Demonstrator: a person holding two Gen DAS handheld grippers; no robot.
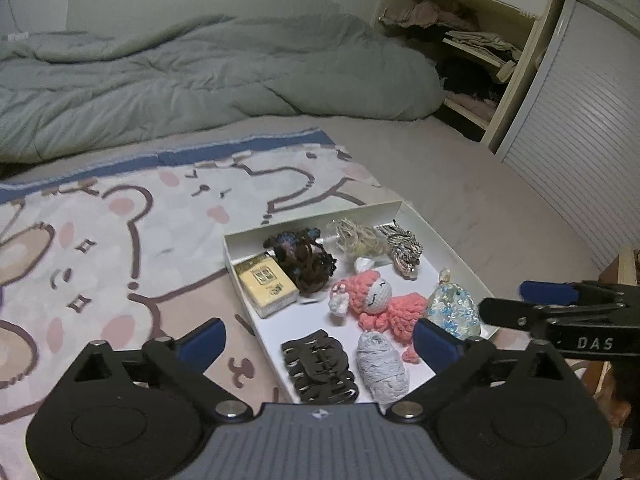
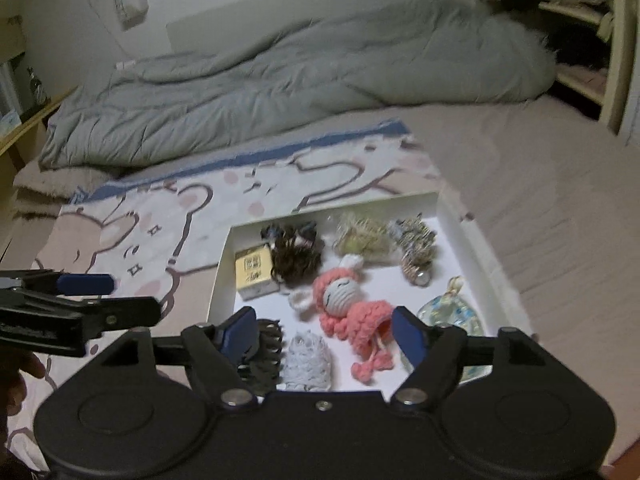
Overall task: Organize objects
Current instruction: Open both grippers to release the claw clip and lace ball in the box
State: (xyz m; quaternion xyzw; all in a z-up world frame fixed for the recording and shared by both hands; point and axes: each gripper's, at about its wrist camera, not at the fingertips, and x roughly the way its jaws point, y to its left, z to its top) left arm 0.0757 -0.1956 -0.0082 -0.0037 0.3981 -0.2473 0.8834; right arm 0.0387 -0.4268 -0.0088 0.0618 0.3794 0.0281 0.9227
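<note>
A white shallow box lies on the bed. It holds a yellow card pack, dark hair ties, a pink crochet doll, a black hair claw, a grey knitted piece, a blue floral pouch, a straw-coloured bundle and a patterned clip. My left gripper is open and empty above the box's near end. My right gripper is open and empty just above the near items.
The box rests on a bear-print blanket over a beige sheet. A grey duvet is bunched at the far side. An open closet with clothes stands at the right.
</note>
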